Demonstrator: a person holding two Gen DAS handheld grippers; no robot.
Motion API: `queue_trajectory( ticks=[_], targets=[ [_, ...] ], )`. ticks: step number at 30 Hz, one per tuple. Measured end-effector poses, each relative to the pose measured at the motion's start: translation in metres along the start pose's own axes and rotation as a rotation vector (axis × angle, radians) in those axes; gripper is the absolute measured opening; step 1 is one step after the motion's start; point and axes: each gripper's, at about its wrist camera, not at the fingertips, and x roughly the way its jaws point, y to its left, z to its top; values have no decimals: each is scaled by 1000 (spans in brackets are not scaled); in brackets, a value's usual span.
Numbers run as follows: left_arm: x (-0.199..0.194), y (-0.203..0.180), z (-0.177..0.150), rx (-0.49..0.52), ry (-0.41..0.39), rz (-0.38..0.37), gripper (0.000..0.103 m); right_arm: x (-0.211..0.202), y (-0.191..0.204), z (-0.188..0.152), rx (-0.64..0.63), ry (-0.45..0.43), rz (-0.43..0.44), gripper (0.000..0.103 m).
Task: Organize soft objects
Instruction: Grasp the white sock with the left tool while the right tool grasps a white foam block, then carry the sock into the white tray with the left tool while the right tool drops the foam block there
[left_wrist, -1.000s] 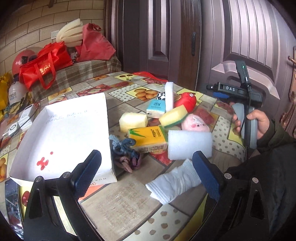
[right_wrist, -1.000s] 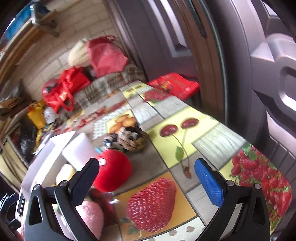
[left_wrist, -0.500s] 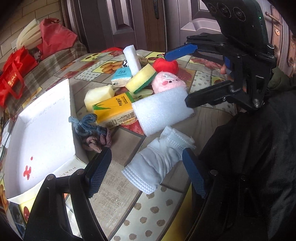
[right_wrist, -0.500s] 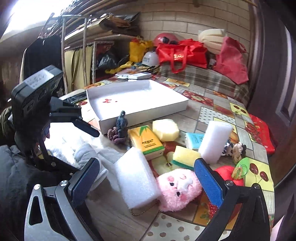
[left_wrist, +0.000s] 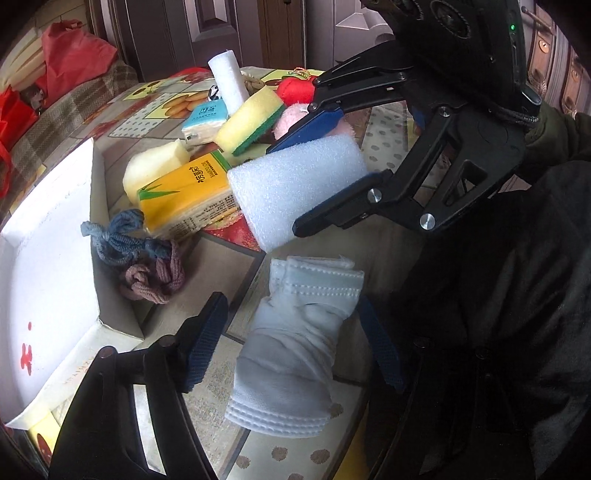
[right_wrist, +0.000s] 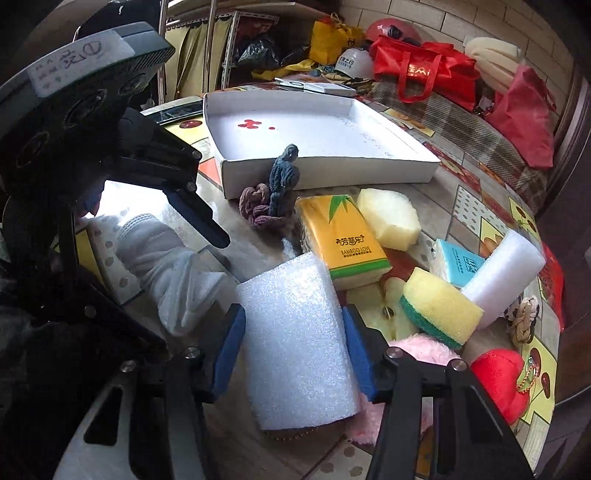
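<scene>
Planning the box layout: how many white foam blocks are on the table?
2. One white foam block sits between the closing right tongs; the other foam block leans on the far pile beside the yellow sponge. More may be hidden.

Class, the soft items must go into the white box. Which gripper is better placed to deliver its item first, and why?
Probably the left gripper: its jaws are closing around the white sock right beside the white box. The right gripper, closing on the foam block, sits farther off.
</scene>
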Motion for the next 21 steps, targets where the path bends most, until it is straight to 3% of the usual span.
queue_trajectory(
  ticks=[1,3,9,14,18,21],
  targets=[
    [-2,1,-2,-12,-10,-4,43,-3,-4,-1,21,-16,-6,53],
    [-4,1,-5,-17,-27,31,39,-11,-12,0,76,-60,1,28],
    [-11,5,-11,-41,-39,87,38,-35,-21,4,176,-190,-17,28],
    [-27,11,-15,-86,-121,136,38,-40,-21,8,199,-235,-10,28],
    [-58,28,-24,-192,-284,216,38,-52,-26,11,242,-304,-18,27],
    [-80,46,-33,-293,-422,350,38,-60,-29,17,273,-369,-34,27]
  ],
)
